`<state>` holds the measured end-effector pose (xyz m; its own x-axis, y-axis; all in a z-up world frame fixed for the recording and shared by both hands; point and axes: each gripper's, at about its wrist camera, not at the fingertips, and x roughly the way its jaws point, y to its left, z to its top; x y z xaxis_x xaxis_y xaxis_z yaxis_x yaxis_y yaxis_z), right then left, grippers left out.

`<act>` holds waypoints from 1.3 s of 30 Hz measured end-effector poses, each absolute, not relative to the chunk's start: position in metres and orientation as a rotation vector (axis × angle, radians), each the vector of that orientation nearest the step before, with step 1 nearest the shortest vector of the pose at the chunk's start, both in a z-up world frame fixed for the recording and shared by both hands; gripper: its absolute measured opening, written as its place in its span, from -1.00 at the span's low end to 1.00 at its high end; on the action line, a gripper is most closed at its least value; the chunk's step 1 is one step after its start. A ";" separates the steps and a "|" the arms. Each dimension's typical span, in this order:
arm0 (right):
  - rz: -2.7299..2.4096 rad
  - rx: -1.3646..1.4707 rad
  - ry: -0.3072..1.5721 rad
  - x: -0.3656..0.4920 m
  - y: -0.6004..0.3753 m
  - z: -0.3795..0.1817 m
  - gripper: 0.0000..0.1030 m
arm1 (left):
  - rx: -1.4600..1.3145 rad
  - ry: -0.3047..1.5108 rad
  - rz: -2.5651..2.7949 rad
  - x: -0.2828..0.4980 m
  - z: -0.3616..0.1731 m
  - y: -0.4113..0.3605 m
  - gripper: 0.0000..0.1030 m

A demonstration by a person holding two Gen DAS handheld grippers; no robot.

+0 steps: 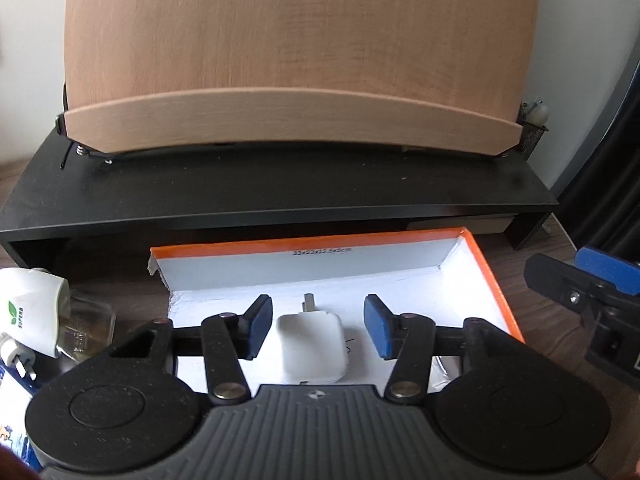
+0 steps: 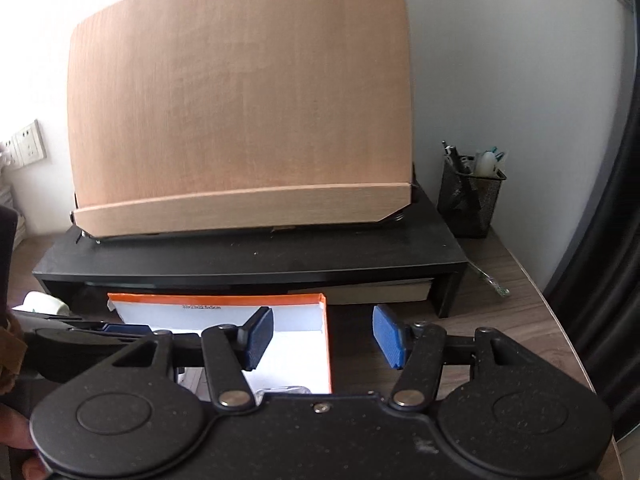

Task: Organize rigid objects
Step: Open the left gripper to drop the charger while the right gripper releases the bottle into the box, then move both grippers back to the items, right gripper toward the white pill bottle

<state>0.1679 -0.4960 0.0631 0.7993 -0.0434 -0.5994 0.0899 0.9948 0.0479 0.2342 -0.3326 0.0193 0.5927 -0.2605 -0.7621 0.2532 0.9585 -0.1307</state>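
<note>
Seen from the left wrist, a white plug adapter [image 1: 311,346] lies in the orange-rimmed box [image 1: 494,280] between the left gripper's [image 1: 318,330] spread, untouching pads, while only the right wrist shows the right gripper [image 2: 323,338] gaping over bare desk [image 2: 520,308] near a mesh pen holder [image 2: 468,204].

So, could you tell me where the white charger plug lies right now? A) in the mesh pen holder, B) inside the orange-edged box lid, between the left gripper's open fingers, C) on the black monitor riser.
B: the white charger plug rests on the floor of the orange-edged box lid, with the left gripper pads clear of it on both sides.
</note>
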 end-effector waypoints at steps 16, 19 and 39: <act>0.066 0.079 0.615 0.136 -0.497 0.073 0.60 | -0.009 0.868 -0.090 0.191 0.059 -0.314 0.92; 0.098 0.076 0.623 0.132 -0.493 0.072 0.60 | -0.017 0.870 -0.063 0.181 0.061 -0.311 0.93; 0.157 0.056 0.603 0.091 -0.438 0.088 0.64 | -0.035 0.822 -0.028 0.130 0.083 -0.260 0.99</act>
